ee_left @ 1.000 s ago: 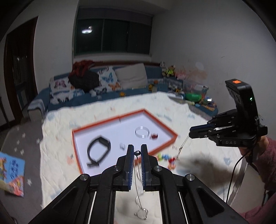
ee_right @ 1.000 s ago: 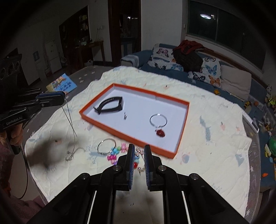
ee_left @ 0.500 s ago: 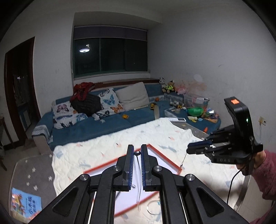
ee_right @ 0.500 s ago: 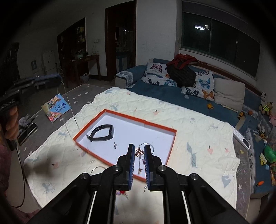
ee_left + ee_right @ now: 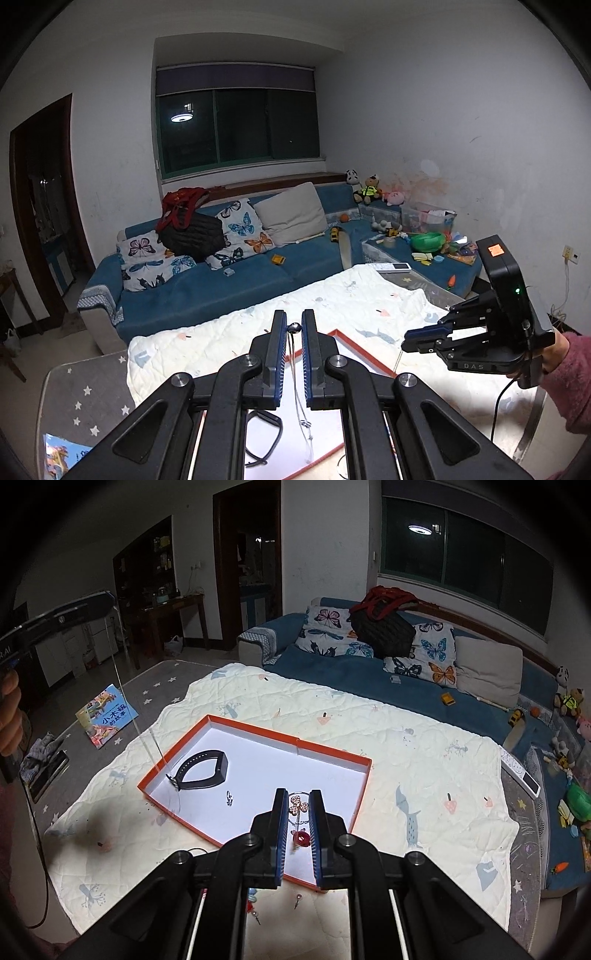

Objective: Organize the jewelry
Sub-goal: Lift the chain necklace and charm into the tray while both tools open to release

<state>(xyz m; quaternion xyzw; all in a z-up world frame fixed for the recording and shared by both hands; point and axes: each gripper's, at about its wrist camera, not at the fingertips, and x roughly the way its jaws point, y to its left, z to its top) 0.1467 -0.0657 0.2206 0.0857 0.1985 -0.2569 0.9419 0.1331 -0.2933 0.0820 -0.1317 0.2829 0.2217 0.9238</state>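
Note:
My left gripper [image 5: 294, 326] is shut on a thin silver necklace [image 5: 299, 398], raised high; the chain hangs down into the orange-rimmed white tray [image 5: 334, 750], its lower end by the black wristband [image 5: 201, 770]. The chain also shows in the right wrist view [image 5: 127, 686], hanging from the left gripper [image 5: 107, 600]. My right gripper [image 5: 297, 806] is shut on a pink flower earring [image 5: 297, 805], held over the tray's near side above a red charm [image 5: 302, 838] on a silver bangle. The right gripper also shows in the left wrist view [image 5: 406, 341].
The tray lies on a cream quilt [image 5: 424, 775] over a low table. Small earrings [image 5: 229, 797] lie in the tray; loose pieces [image 5: 255, 915] lie on the quilt near me. A blue sofa [image 5: 369, 672], a book [image 5: 107, 716] and toys [image 5: 569, 801] surround the table.
Both grippers have risen and tilted up. The necklace was lifted off the quilt and carried over the tray's left corner; the earring was lifted off the quilt over the tray.

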